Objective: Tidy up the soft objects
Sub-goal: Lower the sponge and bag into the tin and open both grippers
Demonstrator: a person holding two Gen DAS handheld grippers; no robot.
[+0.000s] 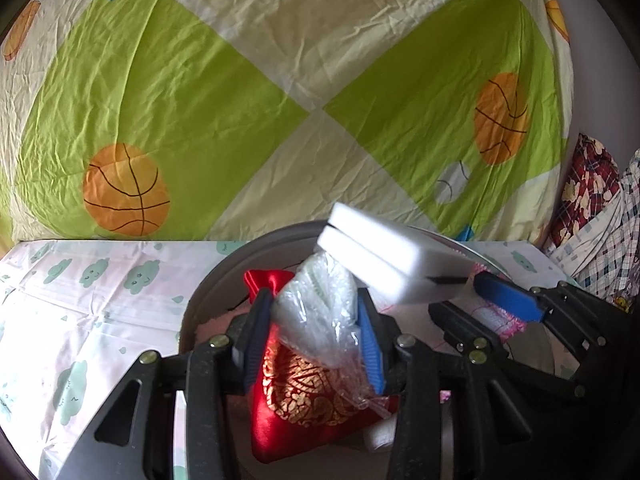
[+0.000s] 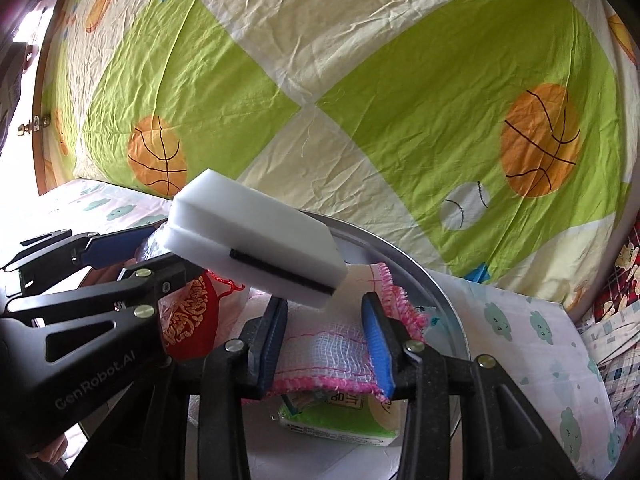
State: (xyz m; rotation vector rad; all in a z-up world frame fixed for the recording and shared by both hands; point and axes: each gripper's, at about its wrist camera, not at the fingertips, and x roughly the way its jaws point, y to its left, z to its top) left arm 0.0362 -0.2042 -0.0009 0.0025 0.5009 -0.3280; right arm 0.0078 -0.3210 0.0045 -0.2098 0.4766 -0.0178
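Both tongs are seen over a round metal basin (image 2: pixel 440 280) that rests on a cloud-printed bed sheet (image 1: pixel 80 300); the left tongs (image 1: pixel 316 320) are pinched on a clear plastic bag of white stuffing (image 1: pixel 320 304), whose crumpled tail is trailed toward 5 o'clock over a red satin pouch with gold print (image 1: pixel 304 412); the pouch is lain in the basin directly beneath the bag. The right tongs (image 2: pixel 326 332) are closed about a white gauze cloth with pink stitched edging (image 2: pixel 328 352), the blue pads (image 2: pixel 376 344) being pressed on its two sides while its fringed end is draped toward 1 o'clock against the basin wall.

A pair of white foam blocks (image 2: pixel 256 236), stacked and tilted, is seen above the basin at 11 o'clock of the right tongs; much of the basin interior is blocked by it in both views; whether it is propped on anything cannot be told. Under the gauze cloth, at 6 o'clock, a green and white packet (image 2: pixel 340 424) is lain on the basin floor. Behind everything, a wrinkled green and cream quilt with basketball prints (image 1: pixel 280 80) is hung as a backdrop; at 3 o'clock in the left view, plaid fabrics (image 1: pixel 592 216) are bunched.
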